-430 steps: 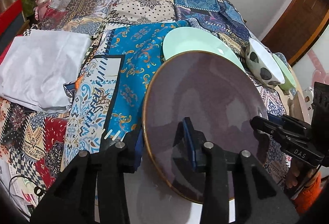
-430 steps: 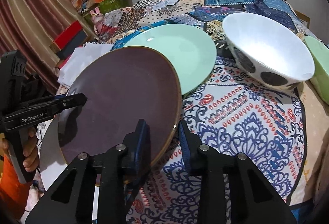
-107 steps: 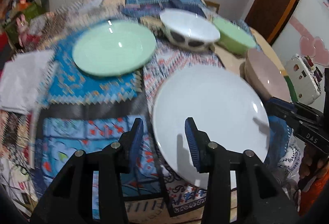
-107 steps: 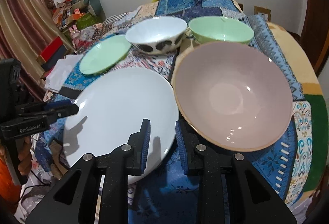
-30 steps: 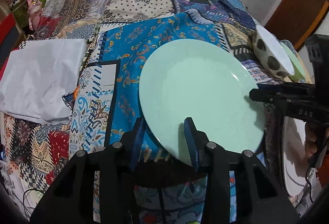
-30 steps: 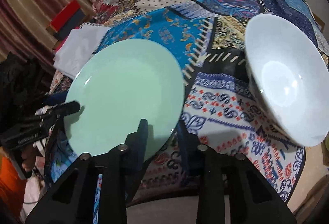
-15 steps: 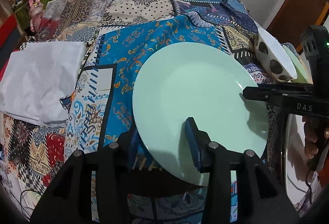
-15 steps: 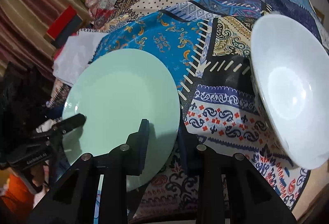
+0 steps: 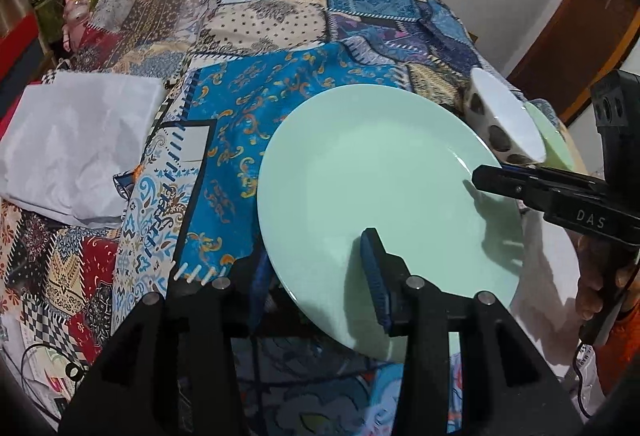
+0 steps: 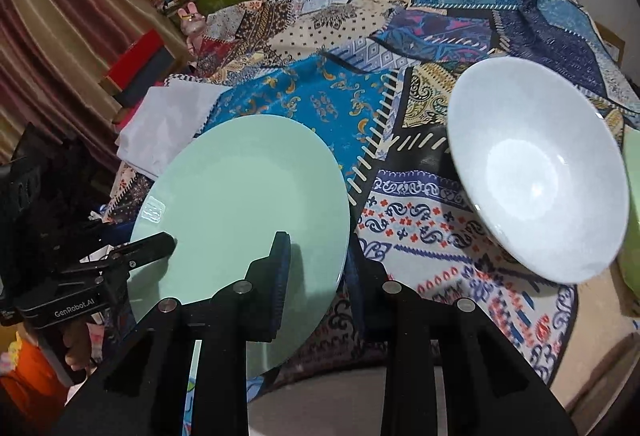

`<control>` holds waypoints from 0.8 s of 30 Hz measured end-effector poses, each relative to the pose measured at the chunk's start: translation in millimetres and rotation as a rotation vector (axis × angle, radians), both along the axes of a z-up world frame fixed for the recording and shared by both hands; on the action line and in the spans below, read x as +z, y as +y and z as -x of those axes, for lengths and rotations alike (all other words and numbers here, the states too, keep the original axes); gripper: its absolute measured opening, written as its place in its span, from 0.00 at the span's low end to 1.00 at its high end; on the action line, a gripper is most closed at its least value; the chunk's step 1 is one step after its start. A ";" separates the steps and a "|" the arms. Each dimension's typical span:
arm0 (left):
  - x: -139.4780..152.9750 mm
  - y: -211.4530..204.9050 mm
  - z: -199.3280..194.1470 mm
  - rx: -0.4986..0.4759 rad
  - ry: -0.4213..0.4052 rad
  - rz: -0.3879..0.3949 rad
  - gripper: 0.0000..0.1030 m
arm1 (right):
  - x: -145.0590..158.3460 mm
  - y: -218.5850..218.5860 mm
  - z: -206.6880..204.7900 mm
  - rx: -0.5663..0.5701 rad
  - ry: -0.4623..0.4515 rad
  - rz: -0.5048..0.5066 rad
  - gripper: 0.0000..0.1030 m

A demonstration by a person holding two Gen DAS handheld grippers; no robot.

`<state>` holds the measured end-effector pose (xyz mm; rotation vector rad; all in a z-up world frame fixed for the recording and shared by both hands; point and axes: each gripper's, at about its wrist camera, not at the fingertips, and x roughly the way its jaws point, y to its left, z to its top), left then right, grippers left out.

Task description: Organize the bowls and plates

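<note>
Both my left tongs and right tongs pinch the mint plate (frame centre), one finger above, one below.

Both views are evenly lit by indoor light from above; exposure is moderate. Strong fisheye curvature is seen, with black vignetting at the corners. A small window-like glare patch is noted on the green plate. Soft finger shadows are cast on the plate's surface. Slight motion blur is observed on the patchwork cloth at lower right; elsewhere focus is acceptable.
</note>
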<state>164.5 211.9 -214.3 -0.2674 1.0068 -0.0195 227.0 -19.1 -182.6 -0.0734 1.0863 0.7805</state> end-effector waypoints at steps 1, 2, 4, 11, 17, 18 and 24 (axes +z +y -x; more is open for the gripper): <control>3.9 -2.2 2.7 -0.003 -0.005 -0.003 0.41 | 3.5 -2.4 2.6 -0.003 -0.010 -0.004 0.24; 8.6 -5.0 5.7 -0.005 -0.012 -0.008 0.41 | 6.9 -4.6 5.0 -0.005 -0.018 -0.008 0.24; 16.7 -9.9 10.6 -0.009 -0.024 -0.018 0.41 | 12.6 -9.4 8.7 -0.010 -0.027 -0.019 0.24; 47.7 -25.8 31.0 -0.024 -0.068 -0.033 0.41 | 34.8 -24.8 26.1 -0.020 -0.067 -0.048 0.24; 68.9 -45.1 46.8 -0.042 -0.101 -0.060 0.41 | 51.9 -44.2 42.6 -0.032 -0.101 -0.072 0.24; 71.7 -49.0 49.5 -0.045 -0.104 -0.061 0.41 | 53.5 -46.6 44.1 -0.034 -0.104 -0.074 0.24; 83.9 -69.5 62.0 -0.064 -0.125 -0.061 0.41 | 62.3 -70.1 58.8 -0.056 -0.119 -0.092 0.24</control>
